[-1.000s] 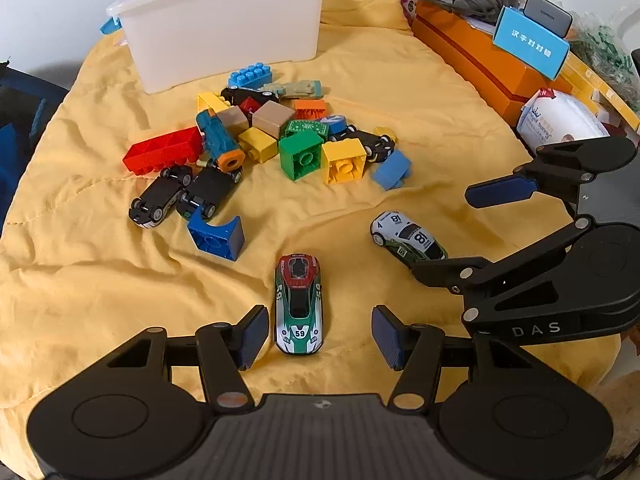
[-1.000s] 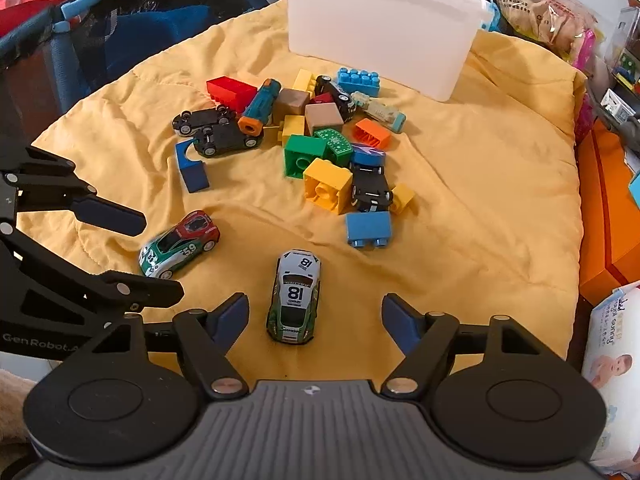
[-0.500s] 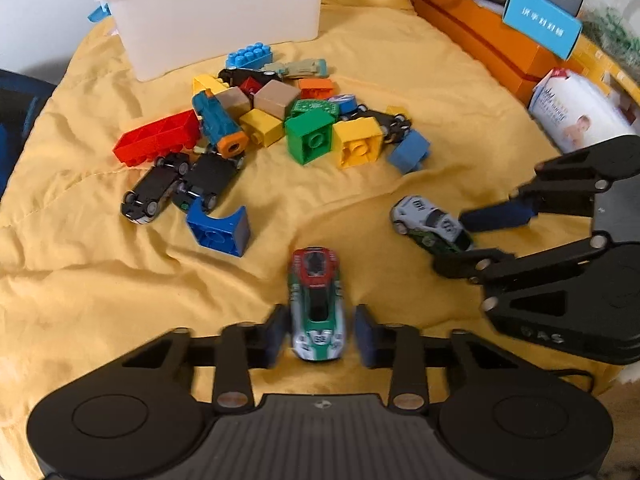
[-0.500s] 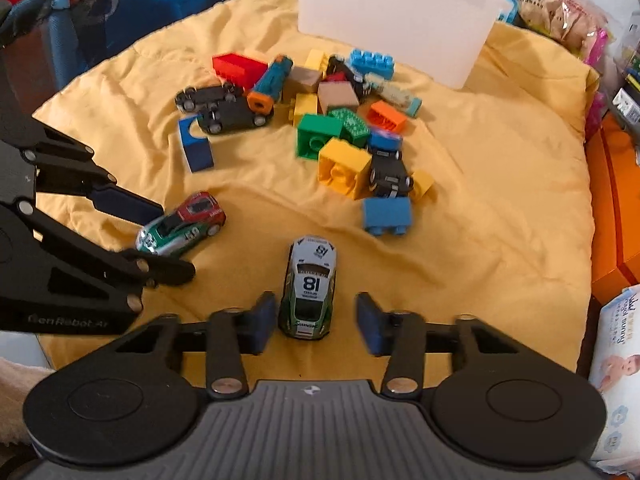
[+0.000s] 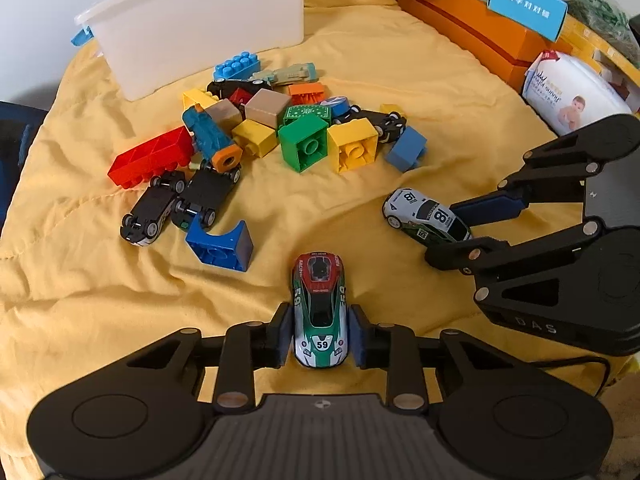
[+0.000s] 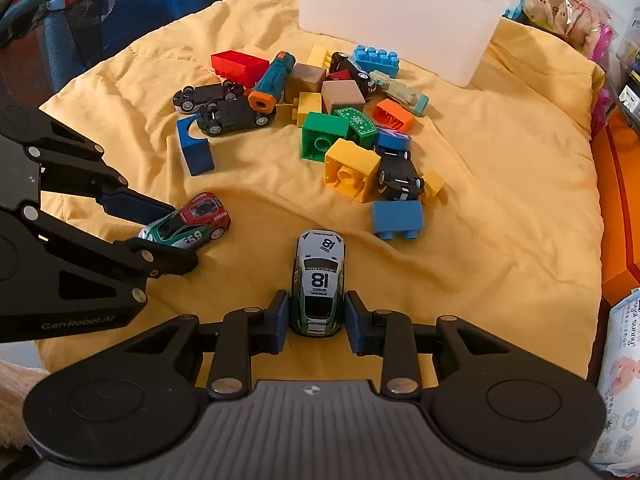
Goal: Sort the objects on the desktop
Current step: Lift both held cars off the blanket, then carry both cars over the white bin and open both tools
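Note:
A red-and-green toy car numbered 59 (image 5: 319, 308) lies on the yellow cloth, and my left gripper (image 5: 319, 338) is shut on its sides. My right gripper (image 6: 317, 322) is shut on a white-and-green toy car numbered 18 (image 6: 319, 280). Each wrist view also shows the other pair: car 18 (image 5: 426, 216) in the right gripper (image 5: 460, 226), car 59 (image 6: 188, 222) in the left gripper (image 6: 160, 228). Beyond them sits a pile of coloured building blocks (image 5: 308, 142) mixed with several overturned black toy cars (image 5: 176, 204). A white plastic bin (image 5: 200, 24) stands behind the pile.
A blue arch block (image 5: 220, 242) lies apart from the pile, near car 59. Orange boxes (image 5: 472, 28) and a wet-wipes pack (image 5: 572, 92) line the right side. A dark blue bag or chair (image 6: 100, 12) sits beyond the cloth's left edge.
Both grippers went from wide open to shut on their cars, the left on car 59 and the right on car 18. The hands barely shifted.

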A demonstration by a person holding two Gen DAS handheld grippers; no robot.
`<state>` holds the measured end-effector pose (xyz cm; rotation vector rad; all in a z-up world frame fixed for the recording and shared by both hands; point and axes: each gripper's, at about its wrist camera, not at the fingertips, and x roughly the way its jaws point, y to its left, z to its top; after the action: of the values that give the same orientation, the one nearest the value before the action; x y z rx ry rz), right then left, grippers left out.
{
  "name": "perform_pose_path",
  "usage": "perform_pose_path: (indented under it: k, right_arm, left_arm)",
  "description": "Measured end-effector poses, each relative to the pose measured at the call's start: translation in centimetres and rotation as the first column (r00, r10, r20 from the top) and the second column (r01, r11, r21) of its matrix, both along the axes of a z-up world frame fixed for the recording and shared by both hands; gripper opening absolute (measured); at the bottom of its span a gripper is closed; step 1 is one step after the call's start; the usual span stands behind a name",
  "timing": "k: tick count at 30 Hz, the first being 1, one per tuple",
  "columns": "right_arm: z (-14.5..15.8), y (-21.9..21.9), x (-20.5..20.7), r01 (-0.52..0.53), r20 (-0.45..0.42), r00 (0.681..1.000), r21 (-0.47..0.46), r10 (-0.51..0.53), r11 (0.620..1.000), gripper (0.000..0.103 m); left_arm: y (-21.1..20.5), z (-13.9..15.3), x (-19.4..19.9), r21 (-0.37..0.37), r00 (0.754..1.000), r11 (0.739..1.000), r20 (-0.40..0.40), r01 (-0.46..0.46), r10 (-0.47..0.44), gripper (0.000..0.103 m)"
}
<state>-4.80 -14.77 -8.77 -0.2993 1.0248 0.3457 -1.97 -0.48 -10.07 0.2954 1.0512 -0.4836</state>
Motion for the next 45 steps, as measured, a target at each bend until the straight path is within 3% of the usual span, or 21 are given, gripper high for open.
perform_pose_path:
  k: [10,17,27,34,40,45]
  right_arm:
    - [3.4,-0.2,0.7,0.005,0.085,0.996,0.006,-0.006,1.000,0.032]
    - [7.2,-0.2,3.6,0.015,0.186,0.982,0.018,-0.018,1.000,0.032]
    - [11.7,0.2,10.5,0.053,0.336,0.940,0.029,-0.059,0.998,0.033]
    - [15.2,1.2,17.1,0.073,0.411,0.908,0.036,-0.081,0.997,0.033]
    - [16.9,1.1,22.9,0.108,0.425,0.897,0.047,-0.118,0.993,0.033]
    - [15.0,1.9,26.7,0.142,0.402,0.906,0.009,-0.134,0.990,0.033]
  left_arm:
    - [1.0,4.3,0.9,-0.042,0.994,0.999,0.106,0.000,0.005,0.033]
    - [2.0,8.9,5.2,-0.097,0.980,0.995,0.193,-0.025,0.043,0.033]
    - [1.9,16.8,13.3,-0.079,0.914,0.997,0.403,-0.015,0.046,0.033]
    - [1.8,20.0,19.5,-0.019,0.869,1.000,0.494,-0.020,0.027,0.033]
    - [1.9,19.6,25.3,-0.032,0.887,0.999,0.460,-0.039,0.050,0.033]
    - [1.6,16.6,30.2,0.004,0.916,0.998,0.397,-0.065,0.058,0.033]
